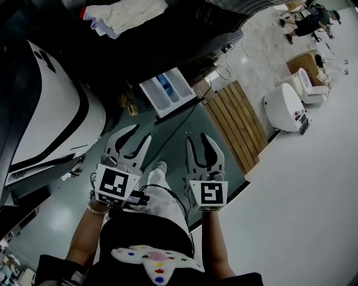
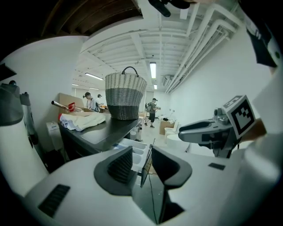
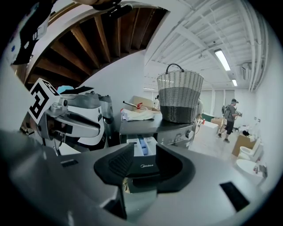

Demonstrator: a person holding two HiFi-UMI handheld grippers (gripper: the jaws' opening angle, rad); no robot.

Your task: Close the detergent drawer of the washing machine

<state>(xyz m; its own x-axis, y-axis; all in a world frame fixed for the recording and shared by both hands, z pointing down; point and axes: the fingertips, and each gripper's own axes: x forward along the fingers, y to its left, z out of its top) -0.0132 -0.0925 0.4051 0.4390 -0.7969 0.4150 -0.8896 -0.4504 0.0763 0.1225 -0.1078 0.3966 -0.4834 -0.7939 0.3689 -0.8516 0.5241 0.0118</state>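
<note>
Both pairs of jaws stand open and empty as the left gripper [image 1: 140,134] and right gripper [image 1: 197,139] hang side by side before the washing machine [image 3: 137,122]. Its white detergent drawer [image 1: 168,92] juts out of the front, ahead of them and untouched. The right gripper frames the drawer's face between its jaws, seemingly lined up to push it home, while a wicker basket [image 3: 180,97] and folded cloth [image 1: 126,14] sit on the machine's top.

The drawer [image 1: 168,92] is white with a blue insert; the washing machine [image 3: 146,124] top is dark grey. The woven basket [image 2: 125,95] is cream above, grey below. The left tool [image 1: 142,132] and right tool [image 1: 198,136] carry black-and-white square-patterned cubes.
</note>
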